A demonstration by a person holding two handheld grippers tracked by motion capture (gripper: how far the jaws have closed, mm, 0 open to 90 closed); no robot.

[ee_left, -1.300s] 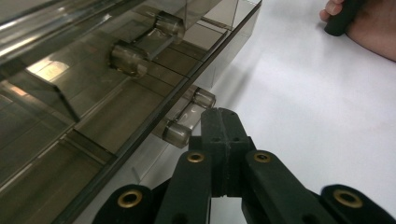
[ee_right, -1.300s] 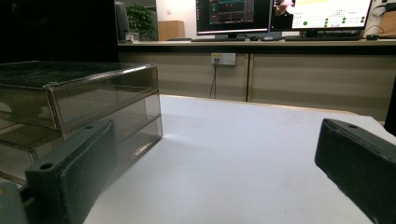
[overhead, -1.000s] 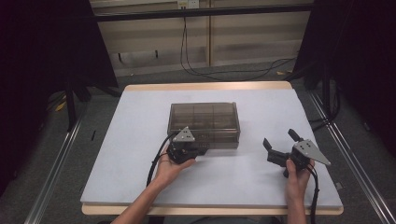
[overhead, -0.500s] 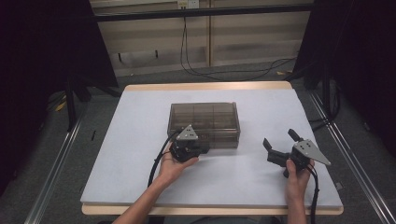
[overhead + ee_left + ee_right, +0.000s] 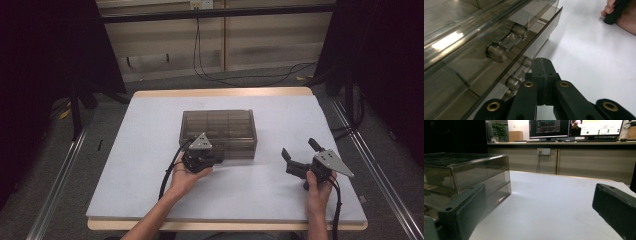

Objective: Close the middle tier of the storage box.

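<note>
Nearest the person's edge of the table (image 5: 150,200), the left hand (image 5: 185,179) is seen palm-up under the left gripper (image 5: 202,159); the right hand (image 5: 318,186) is wrapped round the right gripper (image 5: 300,152), well apart to the right.

Left gripper: jaws pressed together, nothing clamped between them. In the left gripper view the closed tips (image 5: 544,67) are set just beside a small clear drawer handle (image 5: 514,81) low on the front of the drawer box (image 5: 474,50); whether the tips touch the handle cannot be told.

Right gripper: jaws wide apart and empty, seen as two black pads at the edges of the right gripper view, aimed past the drawer box (image 5: 466,175) toward the far table edge.

Change against the earlier high views: none noted. Both hands are held where they were, the box at the same spot, no drawer seen pulled out.

Drawer box (image 5: 219,132): smoky, transparent, standing at the middle of the white table, near face toward the person.

Judgement: work is taken to be paused at the box front with the drawer not yet opened. Closed tips beside a handle suggest hooking or nudging rather than a pinch.

Beyond the table: cables on the floor (image 5: 250,75), a low wall behind.
</note>
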